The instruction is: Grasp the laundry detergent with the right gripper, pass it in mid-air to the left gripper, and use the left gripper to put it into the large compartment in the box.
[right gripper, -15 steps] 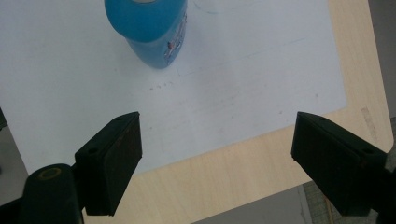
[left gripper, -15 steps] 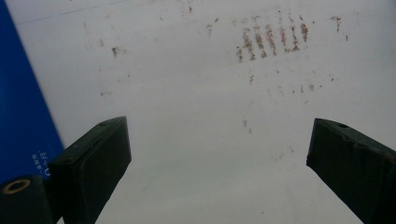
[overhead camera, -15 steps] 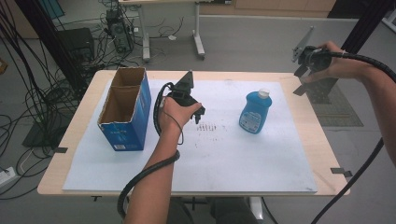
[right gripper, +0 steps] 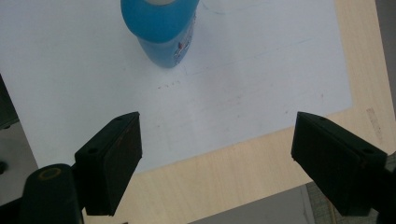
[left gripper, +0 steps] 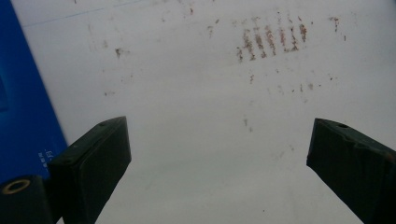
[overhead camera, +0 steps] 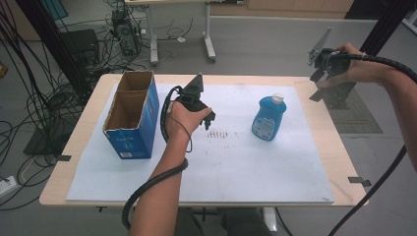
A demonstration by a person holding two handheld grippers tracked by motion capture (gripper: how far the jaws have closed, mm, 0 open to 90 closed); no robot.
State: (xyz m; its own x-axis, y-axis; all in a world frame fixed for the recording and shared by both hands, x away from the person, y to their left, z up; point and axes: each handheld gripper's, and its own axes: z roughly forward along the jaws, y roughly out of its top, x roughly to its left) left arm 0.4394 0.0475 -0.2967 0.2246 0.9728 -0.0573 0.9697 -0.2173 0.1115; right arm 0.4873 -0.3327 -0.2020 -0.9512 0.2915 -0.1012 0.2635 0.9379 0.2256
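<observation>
White sheet: bottle upright, well apart from right gripper.

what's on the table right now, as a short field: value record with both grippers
surface: wooden table under a white sheet
box: open blue cardboard box, upright at the sheet's left side
bottle: blue bottle with a white cap, upright at right of centre
marks: reddish smudges on the sheet
left gripper: beside the box, jaws open over bare sheet, holding nothing
right gripper: raised over the table's far right edge, jaws open, holding nothing, bottle ahead of it
</observation>
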